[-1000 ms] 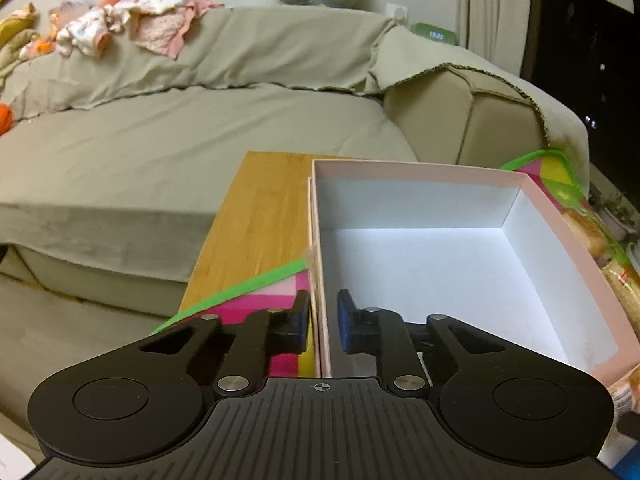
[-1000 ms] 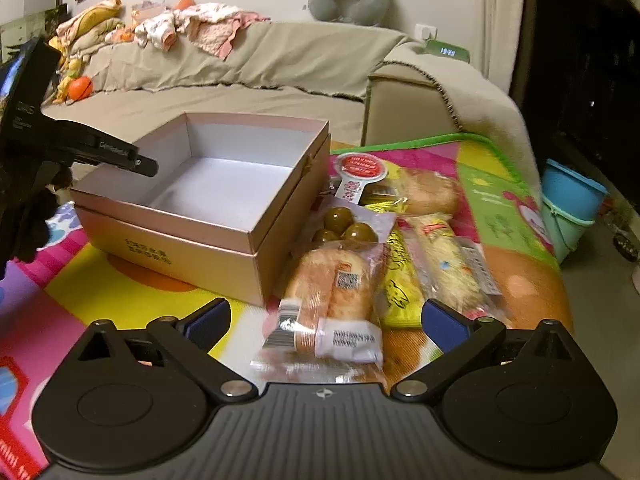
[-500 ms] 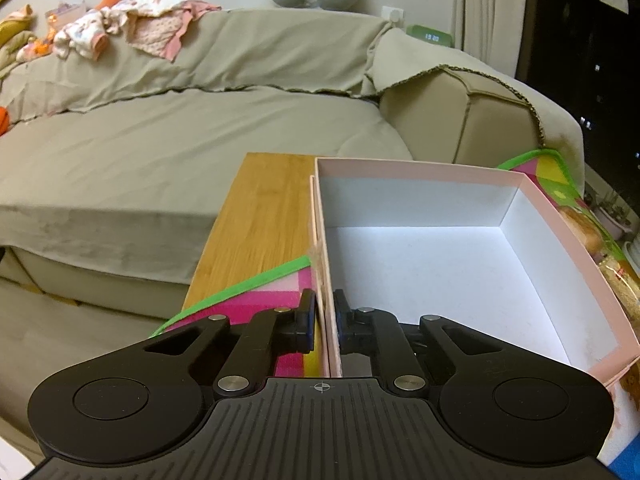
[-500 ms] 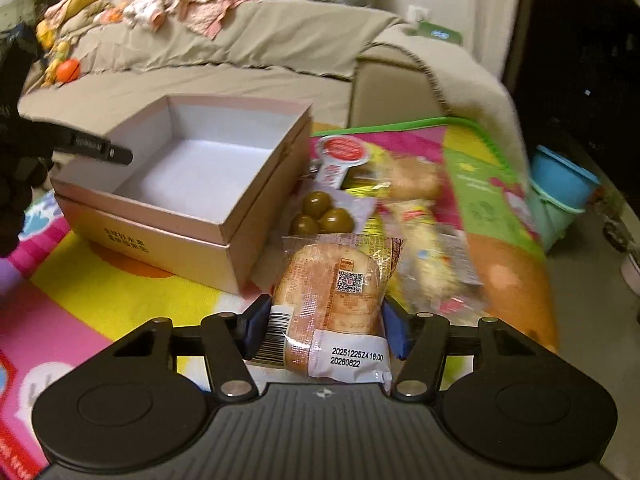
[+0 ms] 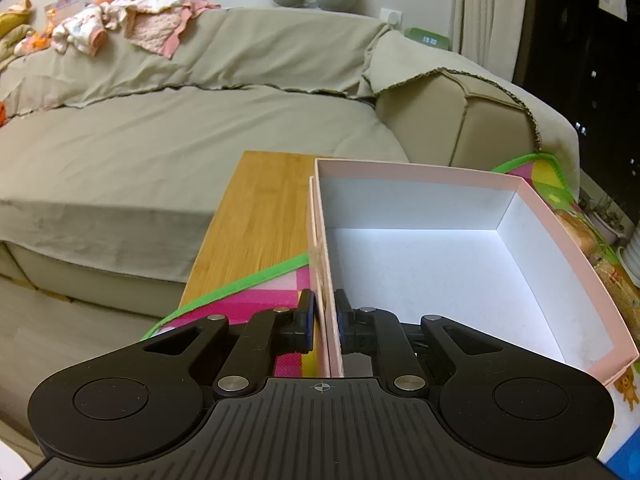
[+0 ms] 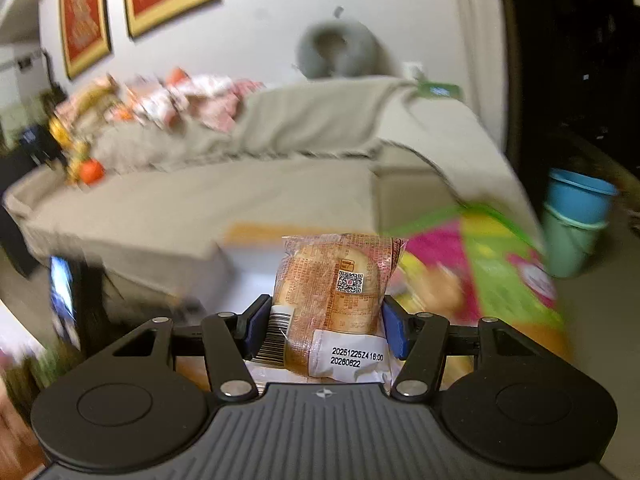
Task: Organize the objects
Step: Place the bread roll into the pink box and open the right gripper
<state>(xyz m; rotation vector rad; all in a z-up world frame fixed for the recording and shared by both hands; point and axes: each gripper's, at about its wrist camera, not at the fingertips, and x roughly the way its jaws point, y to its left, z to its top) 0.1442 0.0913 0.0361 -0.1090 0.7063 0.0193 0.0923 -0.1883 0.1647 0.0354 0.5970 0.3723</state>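
Note:
An open pink box (image 5: 420, 170) with a white inside stands on a colourful mat. My left gripper (image 5: 325, 320) is shut on the box's left wall, one finger outside and one inside. My right gripper (image 6: 323, 330) is shut on a wrapped bread bun (image 6: 336, 296) and holds it up in the air, tilted upward. The right wrist view is blurred by motion. The box is mostly hidden behind the bun there.
The mat (image 5: 248, 300) lies on a wooden table (image 5: 260, 216) in front of a beige sofa (image 5: 160, 140). More wrapped snacks (image 6: 436, 288) lie blurred on the mat to the right. A blue bucket (image 6: 576, 216) stands on the floor at the right.
My left gripper closed on the box's wall. My right gripper closed on the bread bun and lifted it off the mat, swinging upward.

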